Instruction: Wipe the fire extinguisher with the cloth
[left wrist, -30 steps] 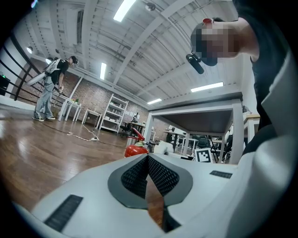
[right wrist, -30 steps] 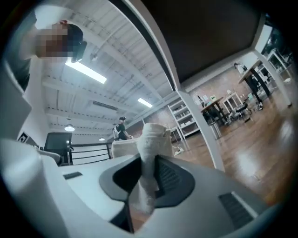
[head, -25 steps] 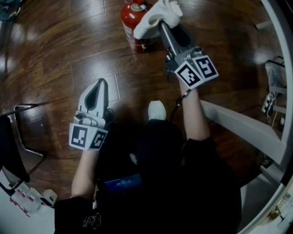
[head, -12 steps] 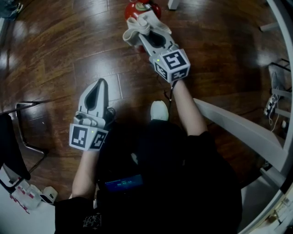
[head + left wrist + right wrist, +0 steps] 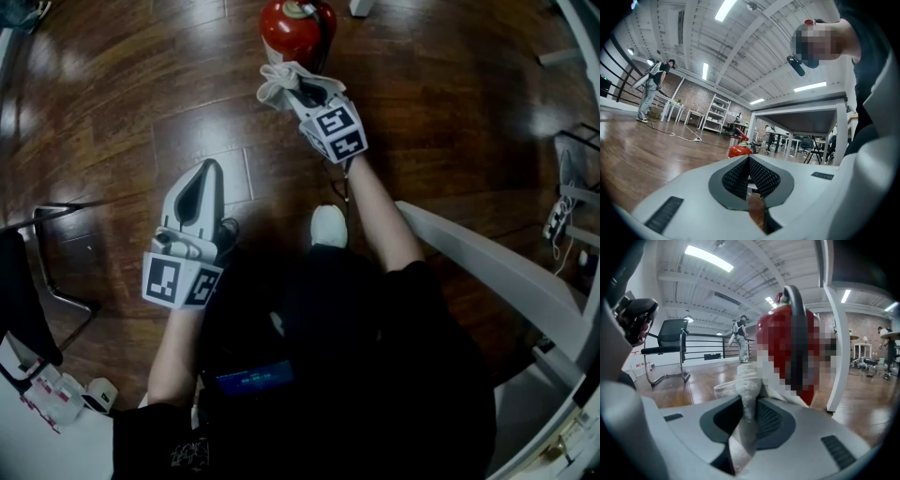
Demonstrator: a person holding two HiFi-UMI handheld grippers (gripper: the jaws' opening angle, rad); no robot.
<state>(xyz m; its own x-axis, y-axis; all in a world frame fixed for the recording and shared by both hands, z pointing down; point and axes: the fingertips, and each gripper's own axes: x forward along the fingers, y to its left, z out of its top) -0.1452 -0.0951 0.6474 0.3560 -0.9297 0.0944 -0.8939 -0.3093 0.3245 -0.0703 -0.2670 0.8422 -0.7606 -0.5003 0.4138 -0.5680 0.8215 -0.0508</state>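
Observation:
The red fire extinguisher (image 5: pixel 295 28) stands on the wood floor at the top of the head view. My right gripper (image 5: pixel 286 86) is shut on a white cloth (image 5: pixel 281 77), which it holds just in front of the extinguisher's near side. In the right gripper view the cloth (image 5: pixel 747 380) rises from between the jaws, and the extinguisher (image 5: pixel 780 333) fills the space right behind it, partly under a mosaic patch. My left gripper (image 5: pixel 205 172) hangs lower left, shut and holding nothing. From the left gripper (image 5: pixel 750 161) view, the extinguisher (image 5: pixel 741 149) shows small and far off.
A metal chair frame (image 5: pixel 47 272) stands at the left. A white table beam and leg (image 5: pixel 497 267) run along the right. The person's white shoe (image 5: pixel 328 226) is between the arms. An office chair (image 5: pixel 670 350) and distant people appear in the gripper views.
My right gripper swung left and drew back toward the body, carrying the cloth from the extinguisher's upper right to its near side. The left gripper stayed put.

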